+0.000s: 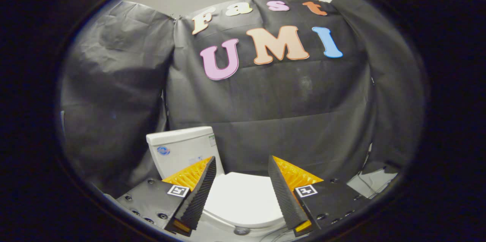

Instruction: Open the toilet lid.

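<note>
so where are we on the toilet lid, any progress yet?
Nothing done yet: the lid lies flat and closed, in front of the tank. In hand: the gripper hangs over it, fingers spread wide, lid showing between them, no contact seen. Left: get to the lid's edge and swing it up toward the tank.

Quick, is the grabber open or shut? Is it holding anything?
Hand-held gripper: open, holding nothing; the closed toilet lid lies between its fingers.
</note>
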Motion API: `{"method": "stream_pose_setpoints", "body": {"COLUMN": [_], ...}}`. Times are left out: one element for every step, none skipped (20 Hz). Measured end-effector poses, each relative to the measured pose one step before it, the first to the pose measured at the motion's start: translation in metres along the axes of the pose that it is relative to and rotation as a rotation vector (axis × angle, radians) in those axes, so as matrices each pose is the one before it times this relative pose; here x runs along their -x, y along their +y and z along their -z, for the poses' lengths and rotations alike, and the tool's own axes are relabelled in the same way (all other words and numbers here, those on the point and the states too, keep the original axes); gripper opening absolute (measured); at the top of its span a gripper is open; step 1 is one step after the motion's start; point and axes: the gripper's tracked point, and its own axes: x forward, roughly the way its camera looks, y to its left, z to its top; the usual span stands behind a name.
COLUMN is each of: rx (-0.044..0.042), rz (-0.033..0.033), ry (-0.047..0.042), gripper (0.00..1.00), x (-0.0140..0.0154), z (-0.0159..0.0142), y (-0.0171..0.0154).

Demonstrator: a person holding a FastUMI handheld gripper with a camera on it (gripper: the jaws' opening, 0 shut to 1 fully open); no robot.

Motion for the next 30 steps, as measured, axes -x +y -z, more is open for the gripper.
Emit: {"method": "stream_pose_setpoints", "body": {"rx": [-0.03669,-0.03723,-0.04027,-0.04469,-0.04375,-0.04190,-0.03622,-0.03360,-0.03379,-0.03535,-0.03442,-0.03282,-0.03369,-0.03352,-0.03744,-0.04208,-0.04650,-0.04623,-0.04774,-0.04869,-0.04373,-0.03953,-0.03521,-0.03052,-0.03283,-0.02151,-0.01843,-0.01388,-0.01705,-0.01896], "rz": [0.02641,0.02374,0.03189,0.03172,0.02953,0.03689,0.04295,0.04506,0.03428,0.03329,0.03973,0.04802,0.05050,0.04354,0.02920,0.01877,0.03422,0.04619,0.03920,0.03420,0.04482,0.05875,0.06058,0.05138,0.04107,0.03017,0.03976,0.03076,0.01839,0.01416], "ry": [-0.01359,-0.01650,-0.01621,-0.02133,-0.02286,-0.02635,-0.02436,-0.02269,-0.02214,-0.02014,-0.01977,-0.01189,-0.00678,-0.00348,-0.00405,-0.00651,-0.00367,-0.00046,-0.00563,-0.00813,-0.00834,-0.00433,-0.00093,0.00028,0.00829,0.01397,0.01990,0.02310,0.02290,0.02691], "gripper": [0.86,0.86,0.85,0.85,0.85,0.85,0.84,0.84,0.84,0.84,0.84,0.84,0.84,0.84,0.84,0.84,0.84,0.84,0.84,0.84,0.84,0.84,0.84,0.84,0.84,0.84,0.84,0.84,0.84,0.85], "x": [-0.00096,-0.00025,-0.00066,0.00203,0.00411,0.00332,0.00314,0.00311,0.00633,0.00429,0.00455,0.00138,0.00456,0.00236,0.00442,0.00815,0.00412,0.00222,0.00201,0.00073,-0.00004,-0.00144,-0.00417,-0.00355,-0.00241,-0.00154,-0.00365,-0.00534,-0.00454,-0.00461], "z": [0.00339,0.00432,0.00470,0.00222,0.00323,0.00134,0.00313,0.00150,0.00309,0.00106,0.00228,0.00394,0.00508,0.00677,0.00815,0.00755,0.00674,0.00847,0.00697,0.00413,0.00389,0.00318,0.00361,0.00459,0.00460,0.00434,0.00903,0.00856,0.00523,0.00634], "y": [0.00274,0.00288,-0.00010,-0.00004,0.00045,-0.00171,-0.00343,-0.00528,-0.00264,-0.00321,-0.00445,-0.00539,-0.00873,-0.00606,-0.00494,-0.00527,-0.00852,-0.01380,-0.01129,-0.01169,-0.01498,-0.01775,-0.01925,-0.01247,-0.01555,-0.01201,-0.01519,-0.01279,-0.00950,-0.00841]}}
